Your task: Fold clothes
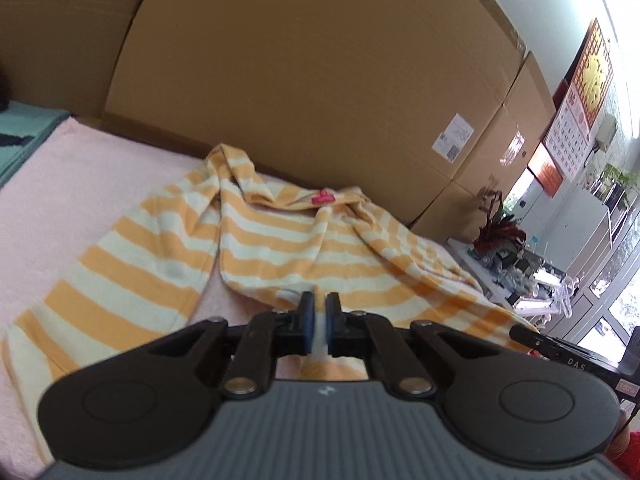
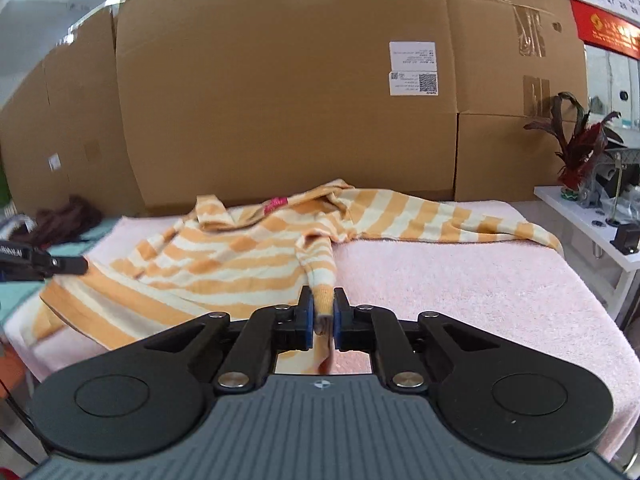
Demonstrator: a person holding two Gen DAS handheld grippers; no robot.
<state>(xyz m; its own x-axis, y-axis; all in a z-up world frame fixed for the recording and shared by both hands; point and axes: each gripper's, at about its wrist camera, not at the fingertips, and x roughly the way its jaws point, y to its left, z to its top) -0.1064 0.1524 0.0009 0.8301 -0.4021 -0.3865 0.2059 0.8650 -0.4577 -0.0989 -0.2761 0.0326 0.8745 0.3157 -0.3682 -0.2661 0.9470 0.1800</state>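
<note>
Found the striped sweater (image 1: 280, 248) (image 2: 224, 256), orange and cream, spread across the pink towel (image 2: 460, 280) covering the tabletop, with its neckline towards the cardboard boxes (image 2: 280, 80) at the back. Noted a small pink tag (image 1: 323, 197) (image 2: 276, 204) at the collar. Saw one sleeve stretched out along the far edge towards the right in the right wrist view, the other lying flat on the left in the left wrist view.

Saw the left gripper (image 1: 319, 300) with its fingers brought right together, pinching a thin bit of cream fabric at the near edge of the sweater's body. Caught the same gripper from the side in the right wrist view (image 2: 80, 265), over the sweater's left near corner.

Saw the right gripper (image 2: 322, 294) with its fingers nearly together, clamped on a narrow folded strip of the sweater, orange and cream, running from the body down between the blue pads (image 2: 306, 312). Could not tell whether that strip was a cuff or a pulled-up fold. Glimpsed its black tip at the right edge of the left wrist view (image 1: 520, 332).

Noticed a dark bundle of clothing (image 2: 64, 216) at the far left, a white shipping label (image 2: 414, 68) on the boxes, a red-leaved plant (image 2: 580, 148) on a white side table (image 2: 580, 216), and a wall calendar (image 1: 576, 120).
</note>
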